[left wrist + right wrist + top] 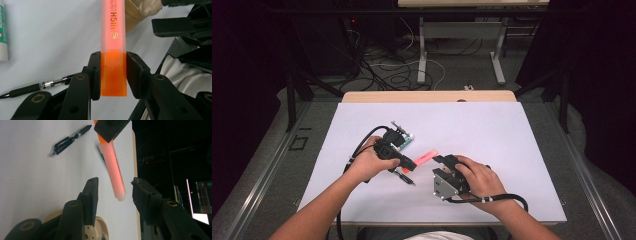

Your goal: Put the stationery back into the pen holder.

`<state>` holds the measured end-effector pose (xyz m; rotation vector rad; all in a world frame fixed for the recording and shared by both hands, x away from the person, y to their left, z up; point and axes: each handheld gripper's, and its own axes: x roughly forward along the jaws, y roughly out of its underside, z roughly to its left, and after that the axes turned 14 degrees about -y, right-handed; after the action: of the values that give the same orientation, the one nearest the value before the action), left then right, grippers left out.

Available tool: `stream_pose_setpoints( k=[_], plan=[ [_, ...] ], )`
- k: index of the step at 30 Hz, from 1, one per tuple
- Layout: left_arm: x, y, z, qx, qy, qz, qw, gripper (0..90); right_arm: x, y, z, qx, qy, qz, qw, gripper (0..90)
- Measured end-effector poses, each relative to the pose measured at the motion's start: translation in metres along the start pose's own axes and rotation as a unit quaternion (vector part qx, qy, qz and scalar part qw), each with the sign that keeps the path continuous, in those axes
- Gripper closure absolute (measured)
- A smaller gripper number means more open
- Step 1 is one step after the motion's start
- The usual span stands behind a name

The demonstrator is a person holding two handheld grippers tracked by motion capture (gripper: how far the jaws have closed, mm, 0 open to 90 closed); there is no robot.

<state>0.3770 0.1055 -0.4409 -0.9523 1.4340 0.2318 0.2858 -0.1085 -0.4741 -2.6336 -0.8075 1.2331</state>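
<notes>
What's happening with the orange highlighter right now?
Left gripper shut on highlighter at its orange end. Right gripper open, pale tip between its jaws, not touching. Pen on table below, clear of both.

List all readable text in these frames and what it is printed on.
"HIGH", in gold, on the highlighter barrel; beside it smaller gold print beginning "LIGHTE", cut off at the frame's top.
A round gold logo below "HIGH": not legible.
Green print on the white tube at the left edge: too small to read.
Label on the black pen: too small to read.
</notes>
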Motion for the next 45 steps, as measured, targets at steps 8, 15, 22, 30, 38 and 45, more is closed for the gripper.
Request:
stream_pose_setpoints(
  k=[8,15,22,30,38,45],
  plan=[
    [-0.002,0.002,-0.002,-0.011,0.003,-0.004,0.9999,67.0,0.011,-0.009,0.002,-0.032,0.009,0.008,0.9994,59.6],
    [-0.002,0.001,-0.007,-0.004,0.009,0.000,1.0000,66.9,0.020,-0.017,0.001,-0.065,0.013,0.013,0.9977,60.8],
    [-0.004,0.000,-0.010,-0.001,0.018,-0.004,0.9998,66.9,0.027,-0.023,0.001,-0.082,0.006,0.022,0.9964,64.5],
    [-0.007,0.000,-0.014,0.001,0.025,-0.005,0.9997,66.9,0.031,-0.026,-0.002,-0.102,0.002,0.032,0.9943,66.2],
    [-0.007,-0.001,-0.015,0.004,0.027,-0.009,0.9996,66.9,0.034,-0.028,-0.002,-0.134,0.013,0.043,0.9900,72.7],
    [-0.008,-0.001,-0.015,0.002,0.027,-0.011,0.9996,66.9,0.033,-0.029,-0.002,-0.149,0.016,0.056,0.9871,75.9]
  ],
)
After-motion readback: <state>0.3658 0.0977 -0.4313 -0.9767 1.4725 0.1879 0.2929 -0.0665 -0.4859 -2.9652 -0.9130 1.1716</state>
